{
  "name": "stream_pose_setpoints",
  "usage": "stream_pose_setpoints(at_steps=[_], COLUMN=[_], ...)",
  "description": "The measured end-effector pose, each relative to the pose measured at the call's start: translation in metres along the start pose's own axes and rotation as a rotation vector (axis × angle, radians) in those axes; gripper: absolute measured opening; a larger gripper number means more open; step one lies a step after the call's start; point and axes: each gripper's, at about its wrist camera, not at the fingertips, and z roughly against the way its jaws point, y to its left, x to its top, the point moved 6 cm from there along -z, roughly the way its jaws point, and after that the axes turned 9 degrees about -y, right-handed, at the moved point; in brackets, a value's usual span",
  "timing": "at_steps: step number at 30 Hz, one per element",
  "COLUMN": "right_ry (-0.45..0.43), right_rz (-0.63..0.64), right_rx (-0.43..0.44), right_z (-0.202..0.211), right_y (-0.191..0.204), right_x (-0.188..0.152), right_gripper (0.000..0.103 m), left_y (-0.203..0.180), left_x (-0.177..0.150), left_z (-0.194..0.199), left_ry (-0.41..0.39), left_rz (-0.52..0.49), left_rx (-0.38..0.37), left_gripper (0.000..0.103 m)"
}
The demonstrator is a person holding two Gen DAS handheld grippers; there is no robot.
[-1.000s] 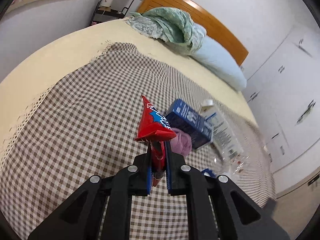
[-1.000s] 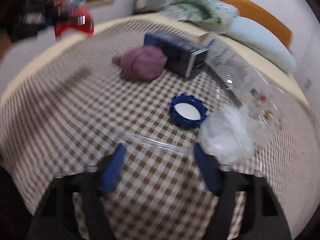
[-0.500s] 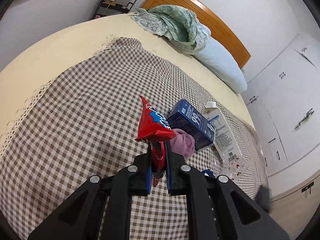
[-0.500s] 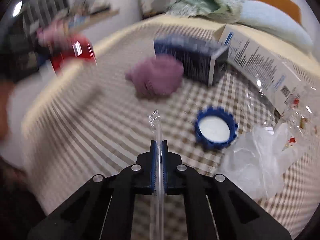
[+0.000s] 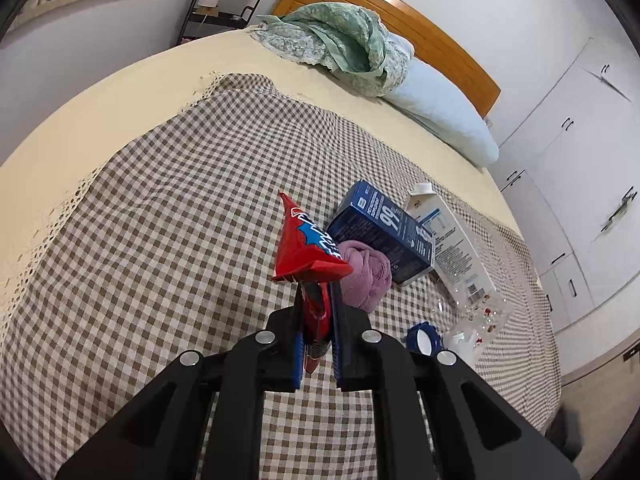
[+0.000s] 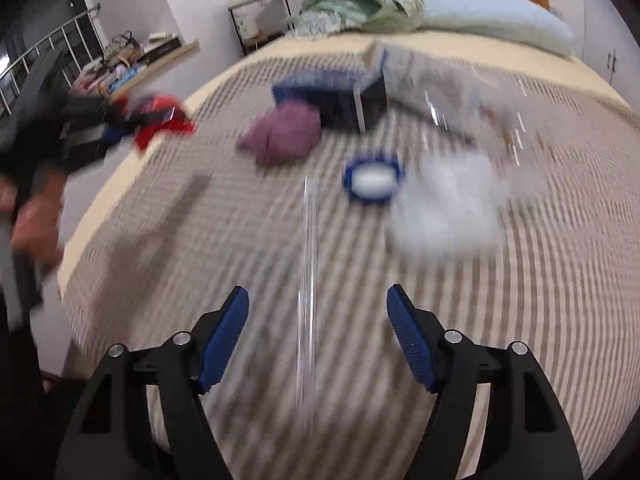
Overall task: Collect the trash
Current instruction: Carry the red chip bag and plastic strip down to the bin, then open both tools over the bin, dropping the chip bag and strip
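Left gripper [image 5: 316, 300], lower centre of the left wrist view: clenched and grasping a red snack wrapper [image 5: 306, 248], which is sticking up out of the pads above the checked cloth [image 5: 160, 240]. Right of it, mid-frame: purple crumpled wad [image 5: 366, 272], dark blue carton [image 5: 384, 232], white milk carton [image 5: 448, 240] just beside it, then blue cap [image 5: 424, 340] and clear plastic packaging [image 5: 480, 312] at lower right. All lying on the cloth.

Right wrist view is motion-blurred. At left edge a hand [image 6: 36, 216] is gripping the other tool, with the red wrapper showing beside it. Right gripper [image 6: 316, 320], bottom centre: released, jaws opening wide. A clear plastic straw-like strip [image 6: 308, 280] is running lengthwise between the blue pads, touching neither. Further up and right: blue cap, then a crumpled clear bag [image 6: 448, 208] just beside it.
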Motion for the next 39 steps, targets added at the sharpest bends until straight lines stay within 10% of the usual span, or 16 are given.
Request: stream_pose_setpoints(at_steps=[3,9,19,28,34,39], right_ry=[0.066,0.082,-0.256,-0.218,-0.111,-0.033], right_rz=[0.045,0.052,-0.102,-0.256,-0.523,-0.692], right_rx=[-0.043,-0.083,-0.144,-0.582,-0.648,-0.597], right_z=[0.006,-0.013,0.141,0.350,0.397,0.368], right_y=[0.007,0.014,-0.027,-0.221,-0.279,-0.281], right_x=[-0.039,-0.030,-0.010,-0.174,-0.347,-0.439], right_gripper=[0.063,0.006,0.005,0.005,0.005,0.005], left_y=[-0.008,-0.034,-0.109,-0.324,-0.400,-0.413], left_x=[-0.001,-0.025,-0.157,-0.331,-0.514,-0.609], left_z=[0.013,0.056,0.151,0.178,0.094,0.009], left_ry=[-0.025,-0.059,0.052,0.423,0.834,0.941], left_rz=[-0.007,-0.065,-0.226,-0.527,-0.805,-0.910], left_rx=[0.003,-0.059,-0.235,-0.602,-0.401,-0.160], left_gripper=[0.008,0.008,0.007,0.007,0.007,0.008])
